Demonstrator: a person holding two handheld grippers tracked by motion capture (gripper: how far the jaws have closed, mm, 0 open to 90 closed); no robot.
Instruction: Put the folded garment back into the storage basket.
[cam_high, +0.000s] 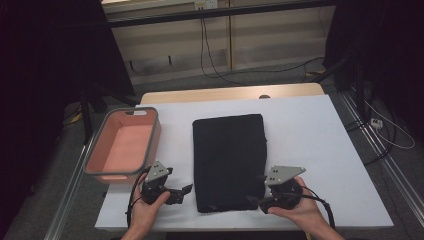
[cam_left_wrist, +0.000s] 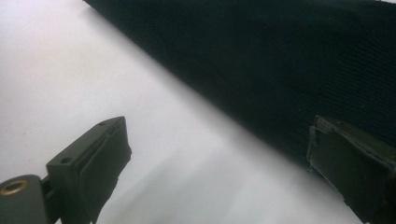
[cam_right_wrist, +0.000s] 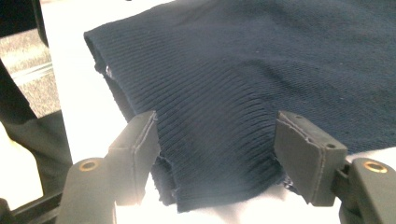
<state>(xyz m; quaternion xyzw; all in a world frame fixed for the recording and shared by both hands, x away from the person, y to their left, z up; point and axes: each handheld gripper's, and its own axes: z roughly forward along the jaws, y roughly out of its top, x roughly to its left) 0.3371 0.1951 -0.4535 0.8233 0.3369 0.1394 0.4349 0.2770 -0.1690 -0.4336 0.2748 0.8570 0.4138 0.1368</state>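
A white table (cam_high: 325, 150) is set up in a dim room, with a folded dark sweater (cam_high: 229, 160) laid flat in the middle and a pink bin (cam_high: 152, 137) off to the left. The near corners look to be lined up for a grab. The right gripper (cam_right_wrist: 215, 149) is spread around the ribbed hem, not yet pinched. The left gripper (cam_left_wrist: 219, 163) is held wide open at the sweater's left edge. Next, both probably need closing on the cloth.
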